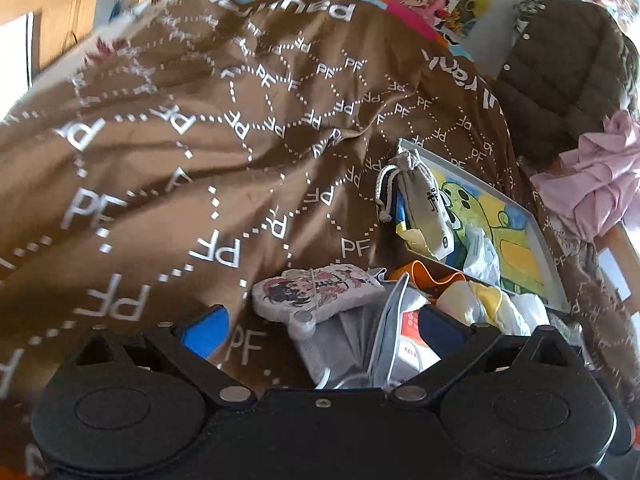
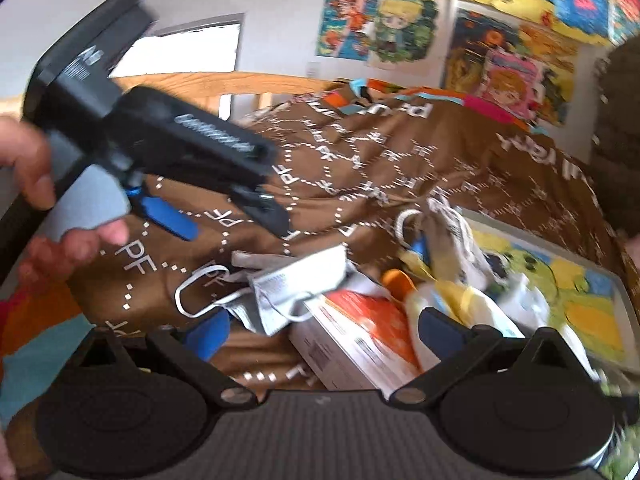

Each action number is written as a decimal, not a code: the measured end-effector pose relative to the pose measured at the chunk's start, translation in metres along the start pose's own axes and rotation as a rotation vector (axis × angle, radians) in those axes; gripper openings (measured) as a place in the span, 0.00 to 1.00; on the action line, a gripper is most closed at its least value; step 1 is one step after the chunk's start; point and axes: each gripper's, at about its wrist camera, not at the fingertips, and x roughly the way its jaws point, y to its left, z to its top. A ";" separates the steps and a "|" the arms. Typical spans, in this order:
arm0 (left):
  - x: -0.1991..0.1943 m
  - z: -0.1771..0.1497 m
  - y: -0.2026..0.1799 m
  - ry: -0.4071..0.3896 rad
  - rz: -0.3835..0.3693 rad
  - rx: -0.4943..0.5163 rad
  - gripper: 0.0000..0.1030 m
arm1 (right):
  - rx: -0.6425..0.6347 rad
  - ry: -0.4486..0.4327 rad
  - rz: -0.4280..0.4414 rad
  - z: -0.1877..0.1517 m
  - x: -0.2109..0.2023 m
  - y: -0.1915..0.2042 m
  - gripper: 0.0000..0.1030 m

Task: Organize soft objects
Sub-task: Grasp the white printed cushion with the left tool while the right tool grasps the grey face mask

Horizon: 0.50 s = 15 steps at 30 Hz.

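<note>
Between the left gripper's spread fingers lay a flat printed pillow, long axis crosswise. Beyond it a grey drawstring pouch pointed away across a framed picture. The right gripper, also apart, faced a crumpled face mask and a box on the brown blanket.

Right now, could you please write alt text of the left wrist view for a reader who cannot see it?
An open left gripper hovers over a pile of small soft items on a brown blanket printed with "PF": a cartoon-printed pouch, a grey face mask and a grey drawstring bag lying on a colourful picture board. A pink garment lies at right.
</note>
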 end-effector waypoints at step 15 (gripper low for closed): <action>0.044 0.004 0.027 0.068 -0.175 -0.157 0.76 | -0.207 0.050 -0.003 -0.005 0.048 0.037 0.96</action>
